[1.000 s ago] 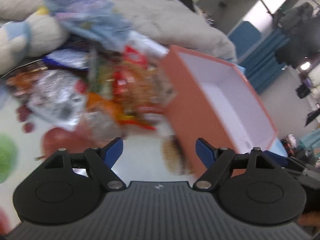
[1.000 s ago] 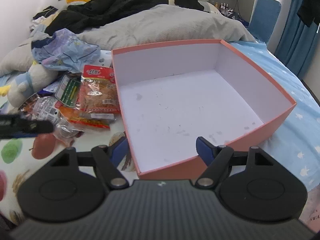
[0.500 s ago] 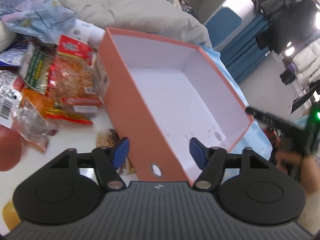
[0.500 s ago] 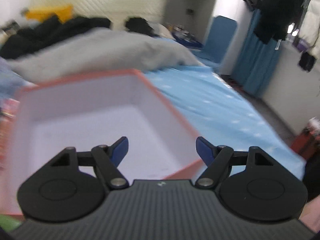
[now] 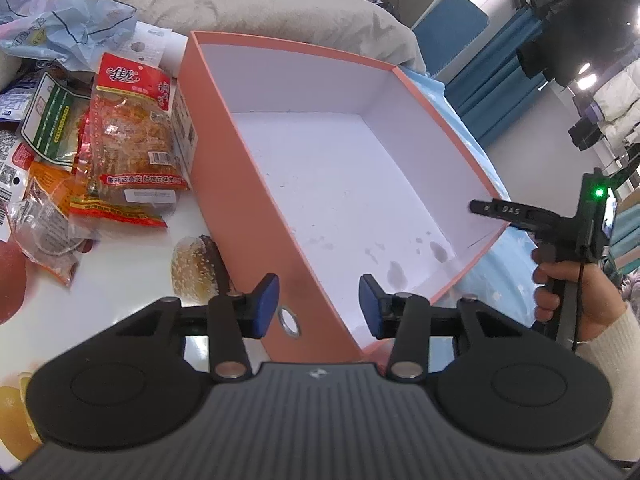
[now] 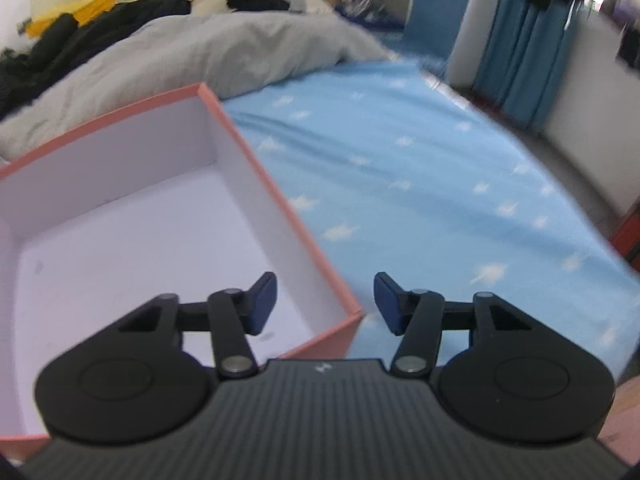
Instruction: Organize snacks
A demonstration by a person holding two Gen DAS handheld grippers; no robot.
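Jaws of my left gripper [image 5: 319,304] and right gripper [image 6: 325,304] were closing astride box [image 5: 256,184] corners, probably unclamped; snacks [image 5: 132,136] waited.

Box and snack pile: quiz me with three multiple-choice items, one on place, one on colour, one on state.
1. On which side of the box do the snack packets lie in the left wrist view?
A left
B right
C inside it

2. What colour is the box outside?
A green
B salmon pink
C black

3. What is in the box?
A packets
B a lid
C nothing

Answers:
1 A, the packets are piled by its left wall.
2 B, the outer walls are pink and the lining is white.
3 C, only the bare, stained white floor shows.
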